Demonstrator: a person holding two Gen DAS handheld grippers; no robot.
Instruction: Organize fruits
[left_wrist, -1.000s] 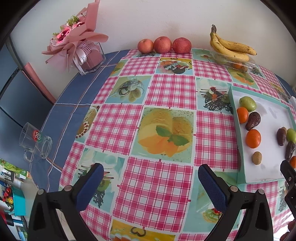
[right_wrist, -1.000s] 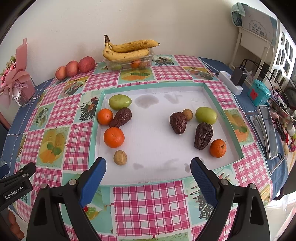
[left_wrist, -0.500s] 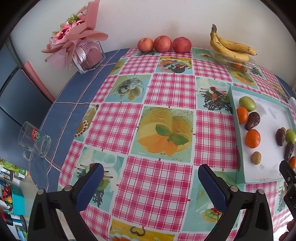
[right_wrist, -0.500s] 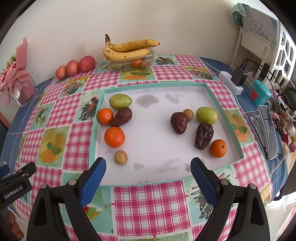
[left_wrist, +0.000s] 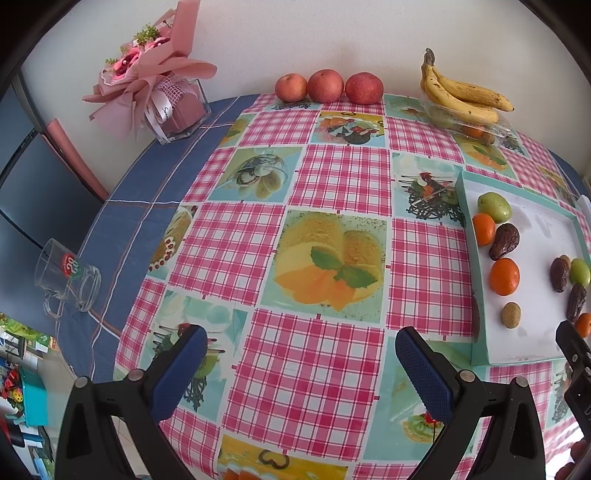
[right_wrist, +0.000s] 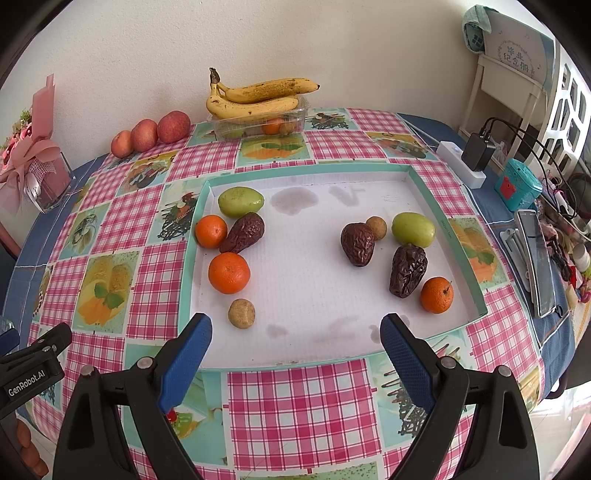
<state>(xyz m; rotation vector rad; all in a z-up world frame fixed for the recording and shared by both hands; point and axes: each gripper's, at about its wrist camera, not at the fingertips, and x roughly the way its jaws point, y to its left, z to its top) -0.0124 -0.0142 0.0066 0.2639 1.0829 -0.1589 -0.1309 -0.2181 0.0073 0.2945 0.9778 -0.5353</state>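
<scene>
Bare tray (right_wrist: 447, 206) middle between fruit clusters

Table (right_wrist: 306, 398) (checked cloth), tray (right_wrist: 469, 258), apples (left_wrist: 327, 85), glass mug (left_wrist: 66, 277)

Both tongs (left_wrist: 299, 363) (right_wrist: 295, 350) have black arms, silver rivets and blue textured pads (right_wrist: 184, 360).

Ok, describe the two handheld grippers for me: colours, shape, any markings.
Both match: the left gripper and right gripper each have two black plastic arms shaped like clamp handles, with round silver rivets at the joints. Each ends in blue fingers with a fine dotted texture. In the right wrist view, the left gripper's black body carries white "GenRobot.AI" lettering. No cables or sleeves show.
</scene>
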